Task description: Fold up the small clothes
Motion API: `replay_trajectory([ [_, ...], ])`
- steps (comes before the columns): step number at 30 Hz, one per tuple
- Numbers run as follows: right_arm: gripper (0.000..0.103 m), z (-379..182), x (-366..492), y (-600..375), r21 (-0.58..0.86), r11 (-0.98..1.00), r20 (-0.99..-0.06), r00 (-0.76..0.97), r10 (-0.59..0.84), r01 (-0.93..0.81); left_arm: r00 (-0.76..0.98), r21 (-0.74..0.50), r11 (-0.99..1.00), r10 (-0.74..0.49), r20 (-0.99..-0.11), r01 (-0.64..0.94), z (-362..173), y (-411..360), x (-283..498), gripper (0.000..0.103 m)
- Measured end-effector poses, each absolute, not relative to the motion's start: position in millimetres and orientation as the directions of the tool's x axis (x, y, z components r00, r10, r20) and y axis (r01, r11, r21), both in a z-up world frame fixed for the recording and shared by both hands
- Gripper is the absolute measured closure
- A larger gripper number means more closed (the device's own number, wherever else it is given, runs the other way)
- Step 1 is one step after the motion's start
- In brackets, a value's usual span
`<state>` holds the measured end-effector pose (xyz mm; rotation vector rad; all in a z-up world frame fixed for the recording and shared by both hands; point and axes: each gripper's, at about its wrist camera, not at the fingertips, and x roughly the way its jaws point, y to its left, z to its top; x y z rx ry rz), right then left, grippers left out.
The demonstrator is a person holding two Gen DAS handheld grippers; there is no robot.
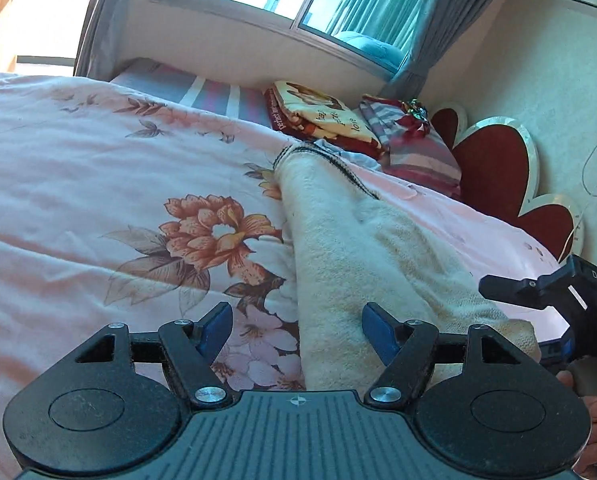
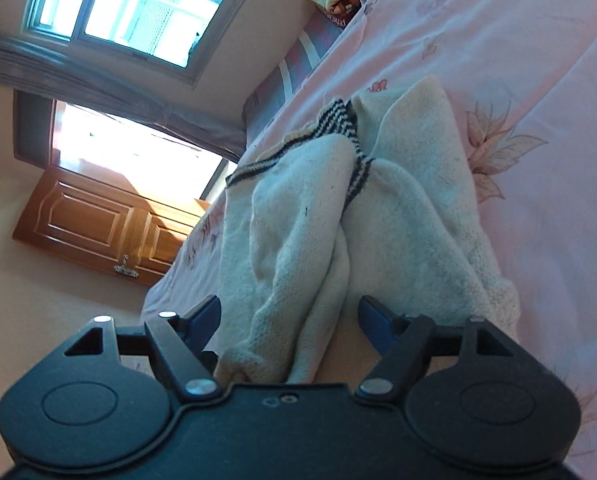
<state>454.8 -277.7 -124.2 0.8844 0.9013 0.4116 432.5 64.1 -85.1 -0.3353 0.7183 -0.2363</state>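
A cream-white knitted garment with dark striped trim (image 1: 350,232) is lying on a bed covered by a pink floral quilt (image 1: 98,184). In the left wrist view the garment is stretching away from the camera as a long folded strip, its striped edge at the far end. In the right wrist view (image 2: 338,216) it is bunching into soft folds, the striped bands crossing near the middle.

The left hand-held gripper (image 1: 297,326) is hovering with its blue-padded fingers (image 1: 218,326) standing well apart. The near end of the garment is lying under the gap and under the right-side finger, but the pads are not pressing on it. The right hand-held gripper (image 2: 289,322) is likewise standing apart, with the near folds of the garment lying between its fingers and nothing clamped. In the left wrist view the right hand-held gripper is showing at the right edge (image 1: 538,286), just beside the garment, with a person's fingers (image 1: 594,408) wrapping its handle.

At the far side of the bed, a folded yellow and dark-red printed blanket (image 1: 322,116) is resting beside a striped red and grey folded cloth (image 1: 414,144), near a dark-red headboard with white scalloped edging (image 1: 494,168).
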Motion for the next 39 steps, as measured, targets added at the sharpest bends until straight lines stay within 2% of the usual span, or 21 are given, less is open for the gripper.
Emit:
replay_trajectory([
  [1,0.031,-120.1,457.1,-272.5,0.776,0.63,-0.523,0.576,0.628,0.017,0.731,-0.381,0.92,-0.324,-0.601,0.094,-86.8,63.4,431.5,0.032],
  [2,0.043,-116.2,457.3,-264.9,0.726,0.688,-0.555,0.578,0.599,-0.015,0.731,-0.382,0.92,-0.322,-0.601,0.091,-89.0,62.9,432.1,0.032],
  [3,0.06,-112.4,457.4,-257.7,0.666,0.745,-0.59,0.576,0.567,-0.051,0.732,-0.384,0.919,-0.321,-0.601,0.089,-90.9,60.3,435.2,0.032],
  [6,0.078,-100.4,449.0,-238.8,0.491,0.846,-0.619,0.599,0.508,-0.21,0.735,-0.377,0.921,-0.322,-0.597,0.098,-91.9,52.9,442.9,0.032],
  [8,0.087,-88.6,434.6,-227.5,0.334,0.889,-0.614,0.643,0.457,-0.312,0.742,-0.328,0.936,-0.308,-0.596,0.125,-88.7,45.0,443.5,0.032],
  [10,0.088,-76.2,420.2,-226.6,0.236,0.906,-0.559,0.714,0.422,-0.351,0.745,-0.303,0.942,-0.307,-0.592,0.147,-83.3,36.7,444.8,0.032],
  [12,0.089,-65.3,409.6,-237.3,0.213,0.913,-0.498,0.766,0.407,-0.347,0.754,-0.286,0.941,-0.32,-0.574,0.181,-73.7,25.6,443.6,0.032],
  [14,0.089,-61.8,406.3,-249.2,0.208,0.919,-0.476,0.787,0.393,-0.334,0.754,-0.273,0.937,-0.339,-0.563,0.218,-66.0,13.3,444.4,0.032],
  [16,0.089,-66.9,404.1,-263.0,0.218,0.923,-0.483,0.787,0.384,-0.316,0.745,-0.243,0.94,-0.339,-0.574,0.241,-63.6,0.3,447.1,0.032],
  [20,0.089,-108.6,420.0,-279.3,0.264,0.93,-0.56,0.745,0.363,-0.255,0.689,-0.209,0.94,-0.341,-0.64,0.271,-78.8,-19.1,453.8,0.032],
  [24,0.087,-114.0,420.0,-286.4,0.342,0.913,-0.555,0.736,0.387,-0.222,0.68,-0.222,0.937,-0.348,-0.645,0.269,-79.7,-21.7,453.3,0.032],
  [26,0.08,-109.9,421.7,-290.5,0.374,0.902,-0.556,0.726,0.404,-0.216,0.675,-0.223,0.936,-0.35,-0.65,0.271,-77.3,-20.8,453.2,0.032],
  [27,0.067,-107.8,422.8,-295.0,0.395,0.895,-0.548,0.729,0.41,-0.206,0.674,-0.224,0.936,-0.352,-0.65,0.272,-75.1,-19.0,454.0,0.032],
  [29,0.05,-104.3,425.0,-307.3,0.449,0.874,-0.513,0.746,0.424,-0.187,0.694,-0.228,0.932,-0.361,-0.622,0.28,-66.3,-14.0,453.1,0.032],
  [31,0.05,-104.7,435.9,-319.0,0.52,0.837,-0.496,0.737,0.459,-0.171,0.711,-0.268,0.921,-0.389,-0.586,0.283,-59.4,-6.7,455.9,0.032],
  [34,0.054,-110.4,457.8,-333.2,0.608,0.786,-0.48,0.735,0.479,-0.115,0.712,-0.277,0.921,-0.387,-0.586,0.273,-58.2,-2.7,468.7,0.032],
  [37,0.066,-120.2,475.9,-338.7,0.647,0.76,-0.492,0.727,0.478,-0.062,0.684,-0.273,0.925,-0.38,-0.623,0.265,-65.6,-4.6,484.4,0.032],
  [39,0.093,-118.8,477.6,-333.8,0.596,0.798,-0.498,0.742,0.45,-0.084,0.671,-0.279,0.923,-0.385,-0.633,0.266,-70.9,-6.4,490.2,0.032],
])
